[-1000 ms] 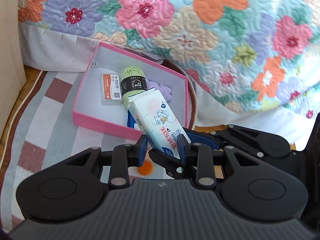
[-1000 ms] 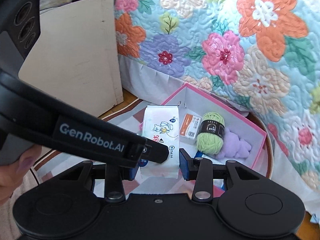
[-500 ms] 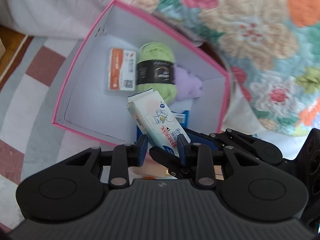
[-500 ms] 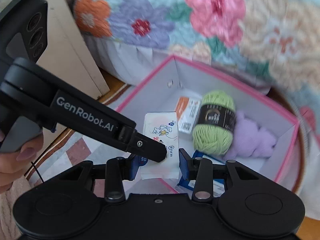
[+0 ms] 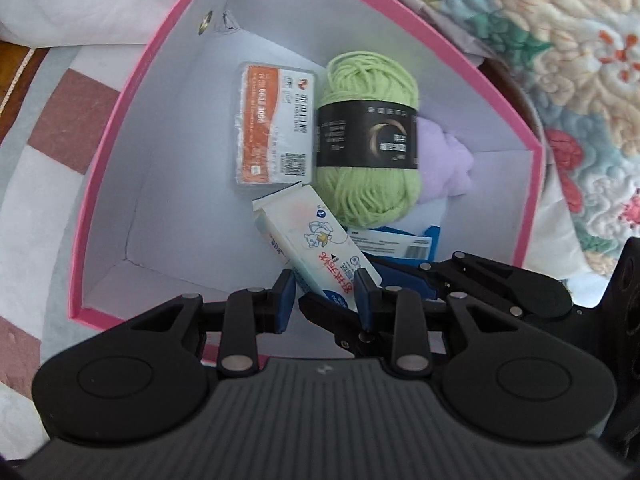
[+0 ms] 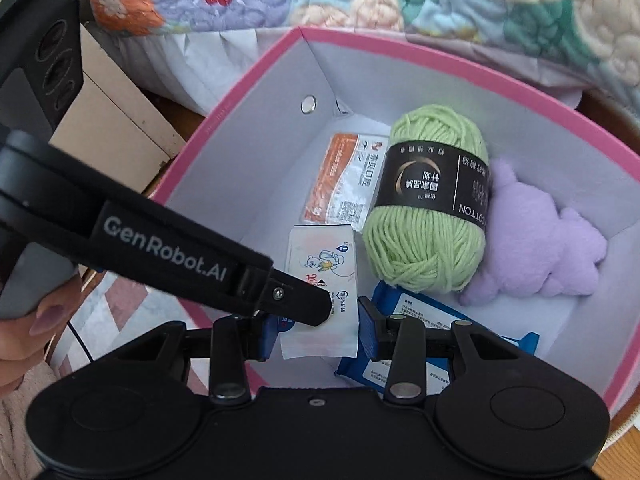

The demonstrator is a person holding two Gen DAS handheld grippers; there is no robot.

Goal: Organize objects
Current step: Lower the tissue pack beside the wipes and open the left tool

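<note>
Both grippers are clamping one tissue pack [image 6: 320, 280]: right gripper [image 6: 318, 330] across its near end, left gripper [image 5: 322, 294] pinching the same end from the 9 o'clock side in the right view. Pack is hanging inside pink box [image 5: 104, 168], tip near green yarn [image 5: 368, 140] at 1 o'clock. Judged light, soft, film slippery; hold the sealed end, not the squashy middle.

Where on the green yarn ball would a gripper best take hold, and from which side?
Grip the green yarn ball across its black paper band, coming from above. It lies on its side in the pink box between the orange packet and the purple plush, so only its top is free; the banded middle looks firmest.
</note>
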